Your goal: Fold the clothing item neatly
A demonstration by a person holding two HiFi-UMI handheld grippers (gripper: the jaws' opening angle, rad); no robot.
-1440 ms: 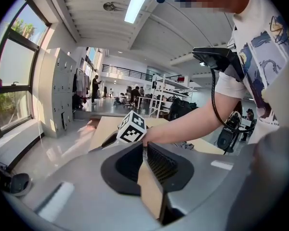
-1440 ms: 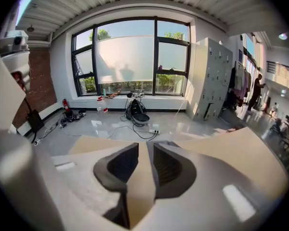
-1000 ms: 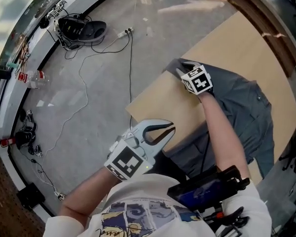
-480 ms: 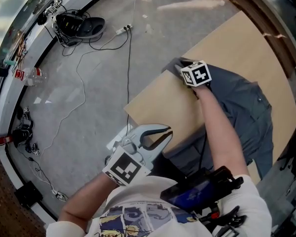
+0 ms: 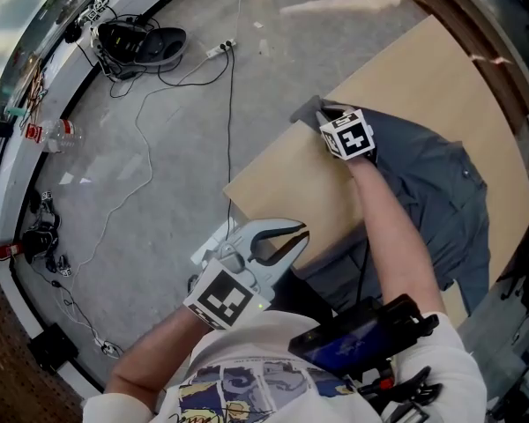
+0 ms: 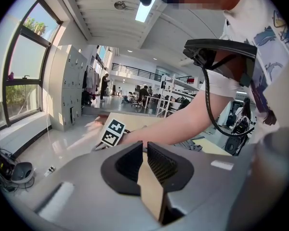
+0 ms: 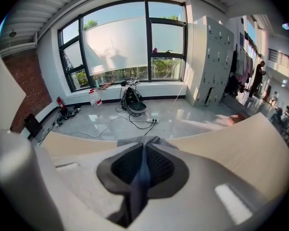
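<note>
Right tongs [image 5: 323,113] are clenched on the far left corner of a dark grey shirt [image 5: 432,192]. In the right gripper view a fold of blue-grey cloth [image 7: 138,177] runs up between the pads of those tongs [image 7: 144,150] and bunches just past their tips. Their jaws have just been closing, with the fabric between them (a second ago they stood visibly wider over the same corner).

Behind those tongs and to their right, the shirt lies spread and rumpled across the tan wooden bench [image 5: 282,183]. It looks plain and matte, with loose creases. Its near hem hangs over the bench's edge beneath the person's right forearm [image 5: 392,227].

Left tongs [image 5: 295,236] are clenched and hold nothing. In the left gripper view their tips [image 6: 144,150] meet, with only bare bench showing in the gap below. They hover at the bench's near left corner, well apart from the right tongs, just left of the hanging hem.

Compared with a second ago, the left tongs have barely shifted, and the gripped corner lies in much the same place at the bench's left edge.
</note>
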